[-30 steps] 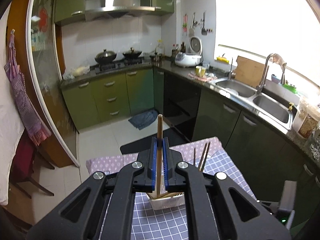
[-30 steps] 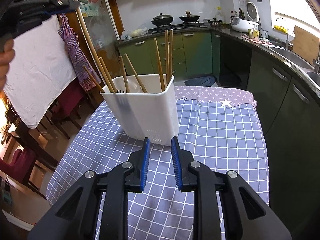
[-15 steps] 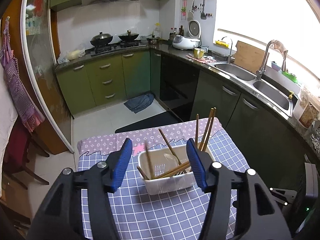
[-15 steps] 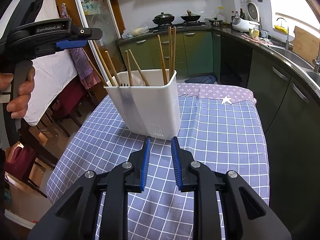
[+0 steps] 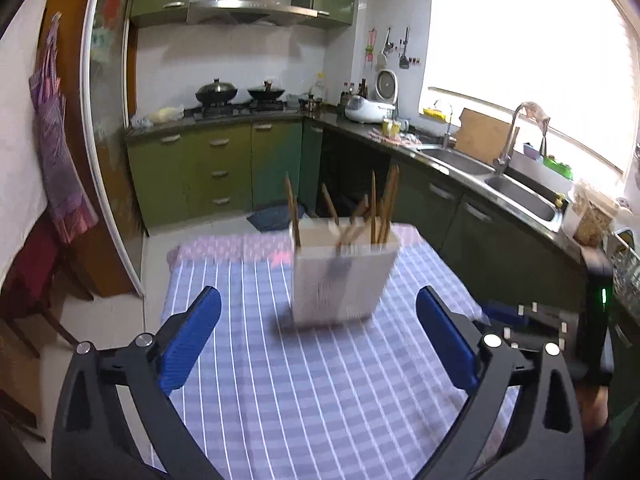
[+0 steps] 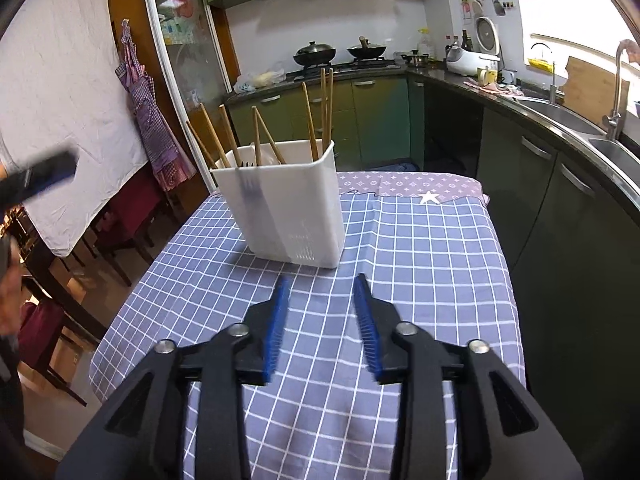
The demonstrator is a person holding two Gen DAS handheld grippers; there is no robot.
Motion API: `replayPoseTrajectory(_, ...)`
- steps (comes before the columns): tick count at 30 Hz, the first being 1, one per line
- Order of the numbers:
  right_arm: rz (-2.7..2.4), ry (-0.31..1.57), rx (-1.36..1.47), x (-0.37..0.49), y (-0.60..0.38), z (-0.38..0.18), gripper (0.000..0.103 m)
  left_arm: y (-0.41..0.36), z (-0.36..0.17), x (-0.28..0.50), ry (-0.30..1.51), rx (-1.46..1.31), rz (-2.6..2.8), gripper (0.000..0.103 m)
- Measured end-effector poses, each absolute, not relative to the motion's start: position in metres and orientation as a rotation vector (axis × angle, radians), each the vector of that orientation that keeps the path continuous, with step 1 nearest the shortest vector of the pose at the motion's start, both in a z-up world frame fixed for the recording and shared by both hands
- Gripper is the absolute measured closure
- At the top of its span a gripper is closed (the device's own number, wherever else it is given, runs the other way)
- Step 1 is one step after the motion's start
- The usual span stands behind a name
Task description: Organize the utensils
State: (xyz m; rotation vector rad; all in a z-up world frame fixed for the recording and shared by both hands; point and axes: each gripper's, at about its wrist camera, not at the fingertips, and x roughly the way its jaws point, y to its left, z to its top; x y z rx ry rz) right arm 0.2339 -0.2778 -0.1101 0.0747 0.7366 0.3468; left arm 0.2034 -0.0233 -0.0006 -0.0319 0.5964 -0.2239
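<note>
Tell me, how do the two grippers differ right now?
The left gripper is spread very wide; the right gripper is only partly open, both having just been opening. The left is blurred in the right's view; the right looks sharp. Both are empty, with blue pads, facing the white holder.

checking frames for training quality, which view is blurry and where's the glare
Left wrist view: motion blur smears the white utensil holder and checked tablecloth; the window is blown out white. Right wrist view: holder and chopsticks are sharp, only the left hand-held gripper at the edge is smeared; fisheye bends both.
</note>
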Motion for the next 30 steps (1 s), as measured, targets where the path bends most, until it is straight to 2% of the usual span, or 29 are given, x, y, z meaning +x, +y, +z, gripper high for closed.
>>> replayPoseTrajectory(3, 0.328, 0.72, 0.061, 0.219, -0.278, -0.114, 0.049, -0.015, -0.019, 0.178, 0.608, -0.036, -0.208, 0.007)
replayPoseTrajectory(5, 0.311, 0.7, 0.053, 0.206, -0.278, -0.115, 0.03, -0.008, -0.032, 0.162, 0.609, -0.04, -0.183, 0.007)
replayPoseTrajectory(8, 0.287, 0.667, 0.037, 0.188, -0.279, -0.116, 0.014, 0.003, -0.046, 0.146, 0.629, -0.065, -0.165, 0.007)
replayPoseTrajectory(14, 0.241, 0.629, 0.0, 0.155, -0.281, -0.114, 0.005, 0.016, -0.062, 0.116, 0.637, -0.104, -0.137, 0.007)
replayPoseTrajectory(30, 0.161, 0.417, -0.068, 0.027, -0.283, -0.067, 0.005, 0.018, -0.038, 0.033, 0.529, -0.12, -0.122, 0.007)
